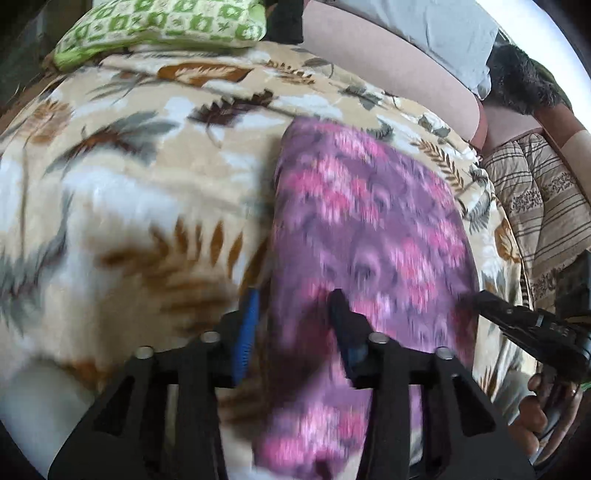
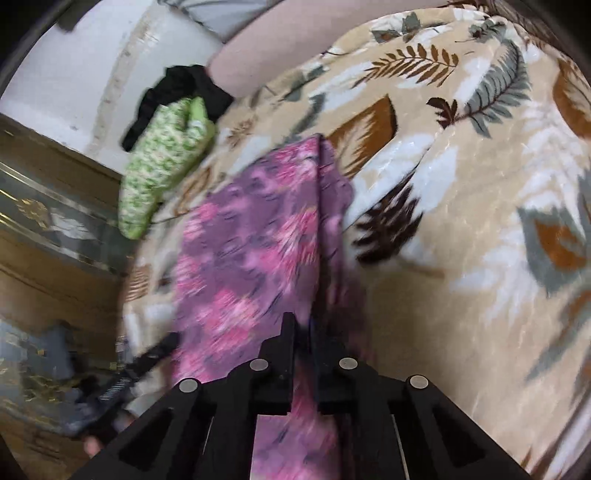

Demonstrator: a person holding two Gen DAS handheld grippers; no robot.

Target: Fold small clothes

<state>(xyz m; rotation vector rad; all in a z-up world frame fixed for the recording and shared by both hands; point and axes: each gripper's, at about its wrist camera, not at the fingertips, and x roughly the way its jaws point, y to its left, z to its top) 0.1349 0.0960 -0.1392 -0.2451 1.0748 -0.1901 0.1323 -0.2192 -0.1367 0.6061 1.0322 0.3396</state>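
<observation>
From the left wrist, the left claw (image 1: 291,314) stands apart, gripping nothing, over the blurry purple-and-pink patterned cloth (image 1: 369,221) on the leaf-print fleece blanket (image 1: 129,184). From the right wrist, the right claw (image 2: 303,328) pinches that cloth's (image 2: 251,251) folded edge; the blanket (image 2: 461,221) lies beneath.

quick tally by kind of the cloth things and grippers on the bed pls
Purple-pink garment: 1
Green patterned cloth: 1
Black cloth: 1
Leaf-print blanket: 1
Grippers: 2, left gripper, right gripper
Total: 6
</observation>
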